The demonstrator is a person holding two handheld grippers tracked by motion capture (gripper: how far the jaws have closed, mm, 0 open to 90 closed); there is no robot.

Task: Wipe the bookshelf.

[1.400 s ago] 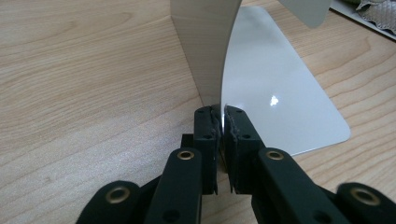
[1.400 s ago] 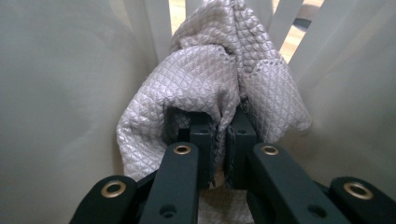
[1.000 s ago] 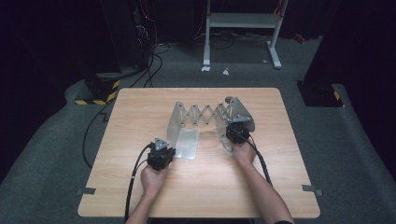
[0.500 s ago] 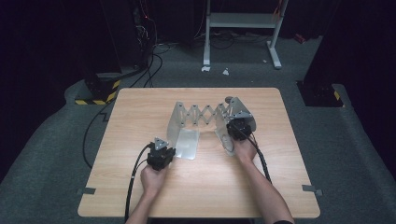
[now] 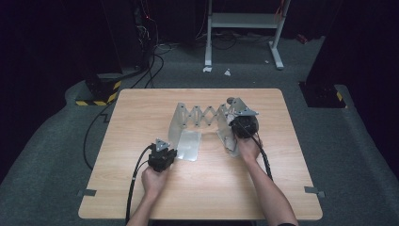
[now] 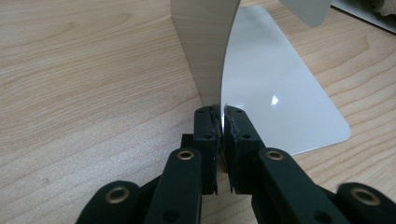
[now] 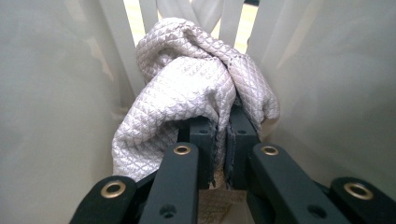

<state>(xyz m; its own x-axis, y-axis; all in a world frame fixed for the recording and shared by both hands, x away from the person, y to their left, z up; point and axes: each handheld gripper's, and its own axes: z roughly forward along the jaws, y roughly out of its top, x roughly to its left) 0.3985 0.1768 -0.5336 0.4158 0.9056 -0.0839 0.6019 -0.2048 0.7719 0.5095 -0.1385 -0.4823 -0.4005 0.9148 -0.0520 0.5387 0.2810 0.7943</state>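
A metal rack with a scissor lattice (image 5: 206,115) stands mid-table between two end plates. The left end plate (image 6: 205,46) rises upright from its flat foot (image 6: 280,93). My left gripper (image 6: 223,122) is shut on that upright plate's thin edge; from above, this left gripper (image 5: 170,153) sits beside the foot (image 5: 189,145). A quilted white cloth (image 7: 187,79) is bunched in front of the lattice slats (image 7: 229,18). My right gripper (image 7: 223,128) is shut on the cloth. In the high view the right gripper (image 5: 241,126) hovers at the rack's right end plate (image 5: 227,139).
The wooden table (image 5: 141,122) has bare room left and right of the rack and along its front edge. Pale walls (image 7: 46,102) close in on both sides of the right gripper. Cables (image 5: 134,183) trail from the grippers; a shelf frame (image 5: 242,21) stands behind the table.
The right gripper has lifted a little at the rack's right end, still holding the cloth. The left gripper and the rack's left plate have stayed put.
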